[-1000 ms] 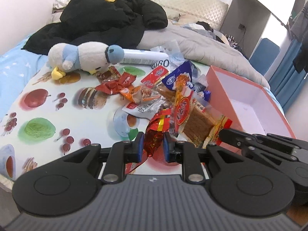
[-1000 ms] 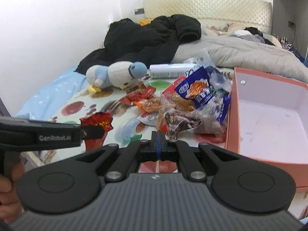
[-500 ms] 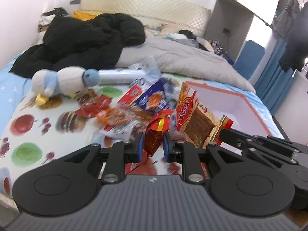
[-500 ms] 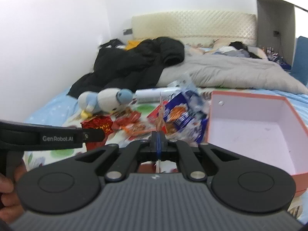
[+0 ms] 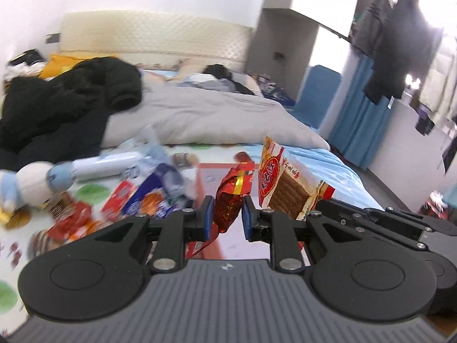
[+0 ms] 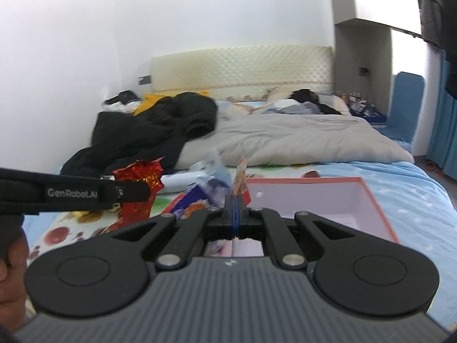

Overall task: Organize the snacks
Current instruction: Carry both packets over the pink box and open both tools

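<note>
white walls, quilted cream headboard (image 6: 242,67), blue curtains (image 5: 361,114) (bright daylight beyond).

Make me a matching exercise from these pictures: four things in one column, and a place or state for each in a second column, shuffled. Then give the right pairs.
Things:
1. red foil snack bag
2. biscuit packet
3. pink box
4. plush toy

Places or states:
A. lies on the printed mat, at the left edge of the left wrist view
B. pinched by its thin edge in the right gripper
C. stands open, with nothing visible inside
D. clamped between the blue pads of the left gripper

Pairs: 1-D, 2-B, 3-C, 4-A
</note>
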`<state>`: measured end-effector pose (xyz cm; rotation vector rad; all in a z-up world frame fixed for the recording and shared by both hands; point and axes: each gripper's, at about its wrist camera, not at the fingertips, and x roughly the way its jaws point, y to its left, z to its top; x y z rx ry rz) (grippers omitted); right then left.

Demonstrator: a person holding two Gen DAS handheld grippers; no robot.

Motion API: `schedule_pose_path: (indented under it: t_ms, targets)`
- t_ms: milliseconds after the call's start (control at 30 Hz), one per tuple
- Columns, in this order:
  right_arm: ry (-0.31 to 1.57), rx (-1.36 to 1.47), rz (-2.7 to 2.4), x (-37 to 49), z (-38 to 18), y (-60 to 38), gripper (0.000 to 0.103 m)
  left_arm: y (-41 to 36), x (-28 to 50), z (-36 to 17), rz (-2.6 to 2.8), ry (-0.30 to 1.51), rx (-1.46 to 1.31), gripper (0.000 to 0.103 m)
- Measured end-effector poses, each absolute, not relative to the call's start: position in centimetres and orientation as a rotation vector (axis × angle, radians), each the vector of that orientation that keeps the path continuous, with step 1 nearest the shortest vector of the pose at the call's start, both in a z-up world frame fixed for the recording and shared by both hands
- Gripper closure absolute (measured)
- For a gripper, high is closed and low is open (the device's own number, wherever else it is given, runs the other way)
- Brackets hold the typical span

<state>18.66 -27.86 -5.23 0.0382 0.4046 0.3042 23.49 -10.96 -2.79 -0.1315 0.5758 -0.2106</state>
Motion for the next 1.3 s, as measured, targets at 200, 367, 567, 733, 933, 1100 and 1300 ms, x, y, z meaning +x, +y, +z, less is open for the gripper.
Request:
schedule_pose_path:
  t_ms: [200, 367, 567, 733, 933, 1100, 1300]
  targets:
    - [0.452, 0.063, 0.244, 22.1, -5.8, -31.6, 0.100, -14.6, 29.8, -4.2, -0.282, 0.713, -0.151, 0.079]
    - [0.529, 0.085, 0.205, 25.1, -7.5, -34.2, 0.100, -17.9, 34.5, -5.9, -0.308, 0.803, -0.102, 0.079]
    - [0.674, 0.067, 0.163, 28.4, -10.7, -36.2, 0.100, -20.5, 39.3, -9.0, -0.363, 0.975, -0.099, 0.079]
    - [0.788, 0.050, 0.161, 30.1, -13.4, -37.0, 0.100, -20.1, 40.9, -10.2, -0.339, 1.084, -0.153, 0.079]
    - [0.842, 0.058, 0.141, 30.6, -14.6, -37.8, 0.098, -19.4, 41.2, -10.7, -0.362, 1.119, -0.198, 0.079]
    - [0.840, 0.035, 0.094, 30.7, -14.4, -38.0, 0.086, -19.5, 40.9, -10.2, -0.350, 1.084, -0.125, 0.048]
    - [0.818, 0.070, 0.105, 30.1, -14.3, -38.7, 0.048, -18.1, 40.0, -9.8, -0.343, 1.050, -0.152, 0.048]
